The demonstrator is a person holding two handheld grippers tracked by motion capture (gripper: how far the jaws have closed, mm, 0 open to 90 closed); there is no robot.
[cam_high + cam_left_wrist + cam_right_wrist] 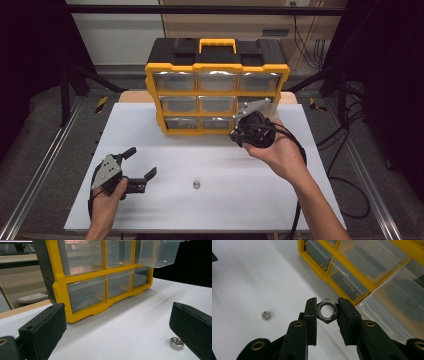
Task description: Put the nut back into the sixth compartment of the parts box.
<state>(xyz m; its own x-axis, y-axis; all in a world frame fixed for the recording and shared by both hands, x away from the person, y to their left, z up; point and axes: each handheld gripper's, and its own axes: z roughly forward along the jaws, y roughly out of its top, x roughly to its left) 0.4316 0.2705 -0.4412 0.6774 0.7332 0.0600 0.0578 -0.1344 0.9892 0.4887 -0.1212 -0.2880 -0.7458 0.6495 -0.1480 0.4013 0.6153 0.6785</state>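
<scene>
A dark steel nut (327,311) is gripped between the 2 pads of the right gripper (327,310), flat sides pressed by the jaws and the hole left facing the camera. In the high view the right gripper (239,136) is seen held up off the table (150,125), just in front of the lower right corner of the yellow cabinet (217,67), with the hand (278,150) wrapped round its body. A clear drawer (397,305) is seen pulled out of the cabinet's right column, and its open tray lies just beyond and to the right of the held nut in the right gripper view. From the left gripper view the same drawer (157,252) is seen jutting out of the yellow frame (85,277) above the bottom row.

A second, smaller nut (196,185) is left lying flat on the white table, well apart from the cabinet and near the front edge. It is seen again in the right gripper view (266,315) and in the left gripper view (176,343), just beside the right-hand jaw there.

The left gripper (141,163) is held low at the near left of the table, its jaws spread wide with nothing between them, pointed across toward the loose nut. The left hand (107,197) is closed round its handle
</scene>
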